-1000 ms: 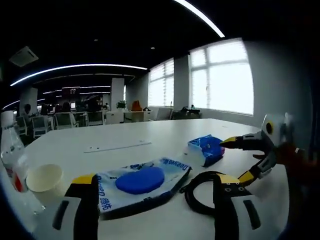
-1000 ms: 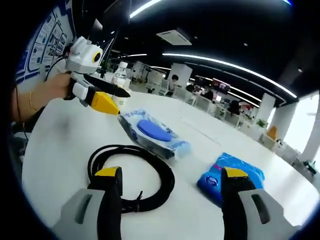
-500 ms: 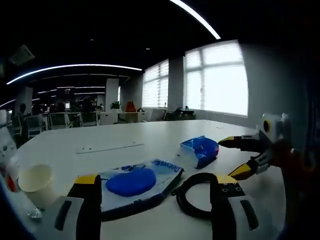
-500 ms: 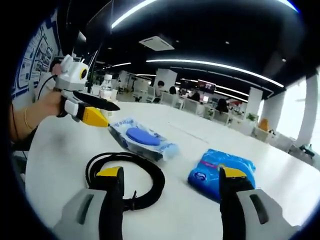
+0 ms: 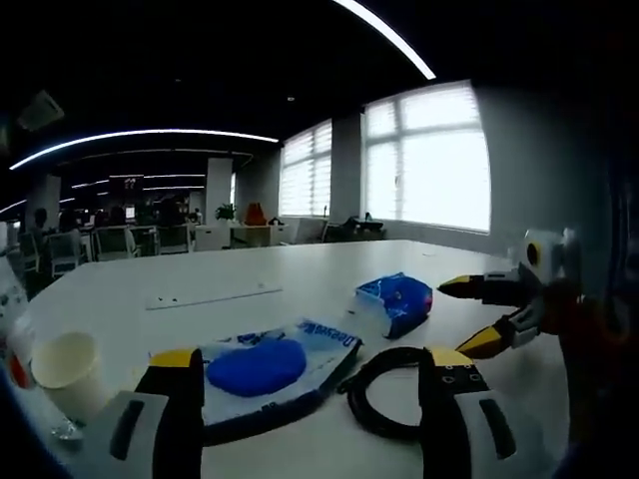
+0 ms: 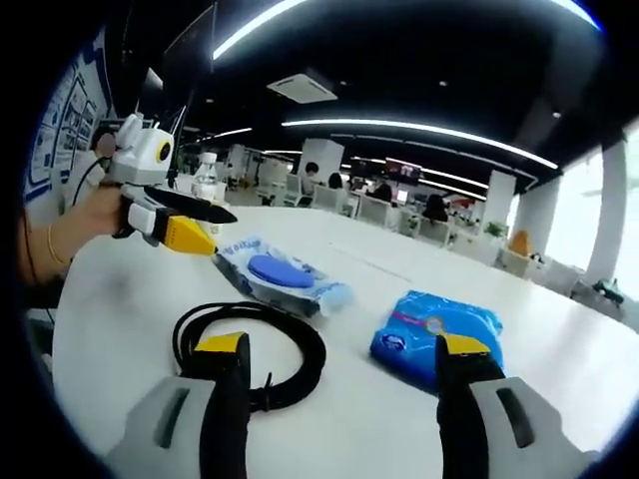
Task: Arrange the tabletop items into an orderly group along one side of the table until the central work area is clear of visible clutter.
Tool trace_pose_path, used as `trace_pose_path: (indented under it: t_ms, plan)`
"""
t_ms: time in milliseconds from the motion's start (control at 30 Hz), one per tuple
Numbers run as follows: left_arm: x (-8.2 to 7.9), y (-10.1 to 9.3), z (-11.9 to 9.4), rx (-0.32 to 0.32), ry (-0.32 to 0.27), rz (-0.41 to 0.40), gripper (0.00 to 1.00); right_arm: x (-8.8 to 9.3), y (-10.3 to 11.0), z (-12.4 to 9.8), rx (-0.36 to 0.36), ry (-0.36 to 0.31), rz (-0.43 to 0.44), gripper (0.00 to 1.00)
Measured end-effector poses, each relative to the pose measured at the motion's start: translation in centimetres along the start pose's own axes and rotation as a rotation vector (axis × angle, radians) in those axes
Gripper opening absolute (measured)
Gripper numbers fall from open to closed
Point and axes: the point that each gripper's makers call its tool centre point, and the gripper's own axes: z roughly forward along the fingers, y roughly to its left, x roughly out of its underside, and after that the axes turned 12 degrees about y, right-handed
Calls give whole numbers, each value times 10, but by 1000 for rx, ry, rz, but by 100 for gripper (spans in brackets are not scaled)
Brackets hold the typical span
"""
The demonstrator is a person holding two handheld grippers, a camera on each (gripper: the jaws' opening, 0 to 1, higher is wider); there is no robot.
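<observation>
On the white table (image 5: pixel 230 274) lie a clear pouch with a blue sponge (image 5: pixel 258 364) (image 6: pixel 282 272), a coiled black cable (image 5: pixel 384 404) (image 6: pixel 255 347) and a blue wipes pack (image 5: pixel 397 298) (image 6: pixel 434 327). A paper cup (image 5: pixel 65 366) and a water bottle (image 5: pixel 12 334) (image 6: pixel 207 177) stand at the left. My left gripper (image 5: pixel 305 361) is open just short of the pouch and cable, its jaws empty. My right gripper (image 6: pixel 339 345) is open between the cable and the wipes pack, empty too. Each gripper appears in the other's view: the right (image 5: pixel 487 314) and the left (image 6: pixel 190 225), held by a hand.
A thin grey strip (image 5: pixel 212 294) lies farther out on the table. Beyond the table are office desks, chairs and large windows. Bare tabletop stretches behind the items and to the right of the wipes pack.
Both cameras have shifted slightly. The pouch and cup have slid left in the left gripper view; the wipes pack sits more centred between the right jaws. Nothing has been grasped.
</observation>
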Motion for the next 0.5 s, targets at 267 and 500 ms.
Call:
trace_pose_path:
  t_ms: [267,500]
  plan:
    - [-1,-7,4,13,4,17,87,3,-14,-10,18,1,40,70]
    - [0,-14,9,28,13,24,86,10,-26,-19,39,26,41,69]
